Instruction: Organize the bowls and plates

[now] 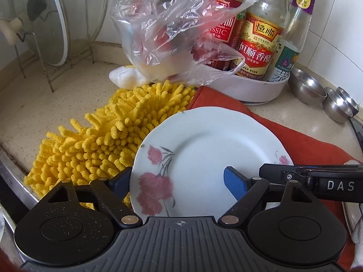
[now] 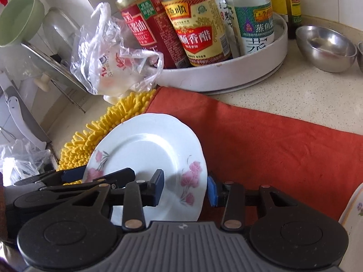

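A white plate with pink flowers point(image 1: 204, 149) lies partly on a yellow chenille mitt point(image 1: 95, 140) and an orange cloth point(image 1: 306, 140); it also shows in the right wrist view point(image 2: 147, 149). My left gripper point(image 1: 179, 182) is open, its blue pads either side of the plate's left rim, one pad below and one above. My right gripper point(image 2: 186, 189) is open, its pads straddling the plate's right rim. Neither pad pair is pressed on the rim. Steel bowls point(image 1: 306, 88) stand at the right, one also in the right wrist view point(image 2: 326, 47).
A white round tray point(image 2: 226, 74) of sauce bottles point(image 2: 199, 27) stands behind the cloth. A crumpled plastic bag point(image 1: 177, 36) sits by it. Glass lids in a wire rack point(image 1: 45, 22) stand at the back left. Another plate's rim point(image 2: 354, 206) shows at far right.
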Demonstrator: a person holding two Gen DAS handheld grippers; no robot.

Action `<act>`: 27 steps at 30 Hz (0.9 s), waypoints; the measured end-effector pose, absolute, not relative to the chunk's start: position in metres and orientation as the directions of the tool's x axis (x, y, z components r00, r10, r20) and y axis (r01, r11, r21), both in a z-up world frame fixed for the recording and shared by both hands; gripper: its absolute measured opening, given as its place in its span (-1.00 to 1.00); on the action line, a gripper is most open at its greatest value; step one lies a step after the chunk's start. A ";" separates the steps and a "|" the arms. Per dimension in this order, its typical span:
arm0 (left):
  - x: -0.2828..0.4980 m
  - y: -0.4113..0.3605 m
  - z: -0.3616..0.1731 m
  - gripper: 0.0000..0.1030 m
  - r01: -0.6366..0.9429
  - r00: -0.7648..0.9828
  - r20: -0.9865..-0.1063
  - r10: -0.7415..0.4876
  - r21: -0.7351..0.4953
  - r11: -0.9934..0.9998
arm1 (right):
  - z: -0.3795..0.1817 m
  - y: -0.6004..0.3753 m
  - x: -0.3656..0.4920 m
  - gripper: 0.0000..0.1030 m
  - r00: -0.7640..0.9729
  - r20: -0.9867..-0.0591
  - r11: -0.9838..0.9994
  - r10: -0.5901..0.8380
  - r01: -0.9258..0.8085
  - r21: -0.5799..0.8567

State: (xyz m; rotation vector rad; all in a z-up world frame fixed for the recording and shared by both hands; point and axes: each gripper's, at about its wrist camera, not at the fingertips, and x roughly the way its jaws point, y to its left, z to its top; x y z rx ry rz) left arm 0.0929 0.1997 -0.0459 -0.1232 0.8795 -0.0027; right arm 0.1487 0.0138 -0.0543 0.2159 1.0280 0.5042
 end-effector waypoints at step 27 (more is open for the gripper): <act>0.103 0.149 -0.014 0.77 -0.010 0.686 -0.726 -0.048 -0.075 0.997 | -0.027 -0.035 0.142 -0.21 0.505 -0.695 0.857 0.512 -0.258 0.445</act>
